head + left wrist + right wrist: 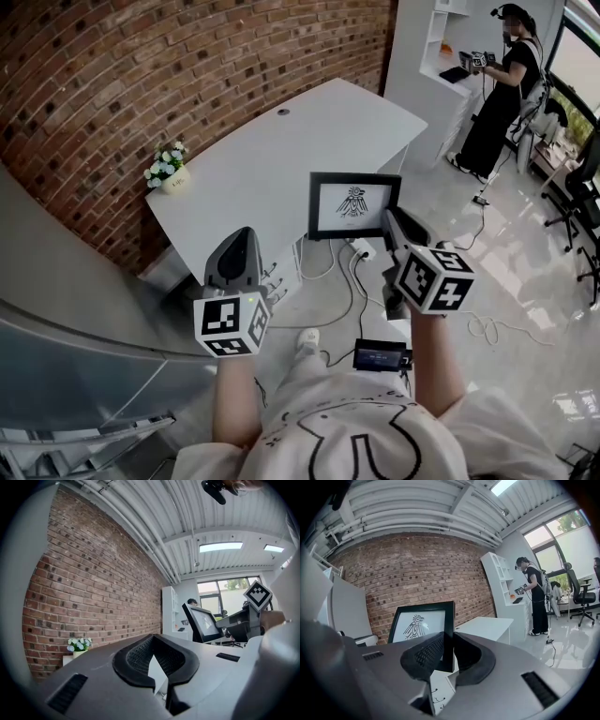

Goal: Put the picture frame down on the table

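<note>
Head view gives me the picture frame [353, 204] upright in the air at the near right edge of the white table [272, 150]. The right gripper [392, 223] pinches it by its right edge, and as far as I can tell it is not resting on anything yet. The left gripper [242, 242] hangs to the left, jaws drawn together on nothing. I judge this the carry before placing. Next I'd bring the frame over the tabletop, lower it until its bottom edge rests, then release gently so it doesn't tip.
</note>
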{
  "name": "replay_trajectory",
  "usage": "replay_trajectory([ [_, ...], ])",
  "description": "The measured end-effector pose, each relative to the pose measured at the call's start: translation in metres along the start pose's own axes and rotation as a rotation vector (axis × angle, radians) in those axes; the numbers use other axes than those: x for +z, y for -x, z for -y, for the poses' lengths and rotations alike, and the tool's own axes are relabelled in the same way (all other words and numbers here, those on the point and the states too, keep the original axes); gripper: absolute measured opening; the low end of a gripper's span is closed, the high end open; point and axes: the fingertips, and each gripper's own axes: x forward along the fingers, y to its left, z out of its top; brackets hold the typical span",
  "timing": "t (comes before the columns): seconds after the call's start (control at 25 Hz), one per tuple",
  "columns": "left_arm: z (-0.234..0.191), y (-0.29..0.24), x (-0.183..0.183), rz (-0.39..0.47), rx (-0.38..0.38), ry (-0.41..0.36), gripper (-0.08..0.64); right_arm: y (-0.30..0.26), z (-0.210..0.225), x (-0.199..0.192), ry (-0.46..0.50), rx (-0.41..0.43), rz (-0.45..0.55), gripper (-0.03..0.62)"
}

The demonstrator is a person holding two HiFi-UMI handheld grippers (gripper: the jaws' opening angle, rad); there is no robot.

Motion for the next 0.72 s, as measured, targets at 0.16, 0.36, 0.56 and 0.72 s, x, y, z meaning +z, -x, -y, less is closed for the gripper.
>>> replay_trajectory([
  [0.16, -0.018, -0.036, -0.003, -0.001, -0.011, 0.022, 0.006, -0.032, 0.007, 0.005, 0.007, -0.022, -0.009, 0.066],
  [0.36, -0.04, -0.079, -0.005, 0.002, -0.024, 0.04, 0.006, -0.073, 0.013, 0.017, 0.012, -0.048, -0.006, 0.066],
  [0.56, -0.059, -0.116, -0.007, -0.006, -0.054, 0.05, 0.006, -0.108, 0.014, 0.024, 0.004, -0.071, -0.003, 0.066],
  [0.72, -0.078, -0.145, -0.007, -0.006, -0.074, 0.063, 0.006, -0.135, 0.013, 0.026, 0.003, -0.093, -0.007, 0.066],
])
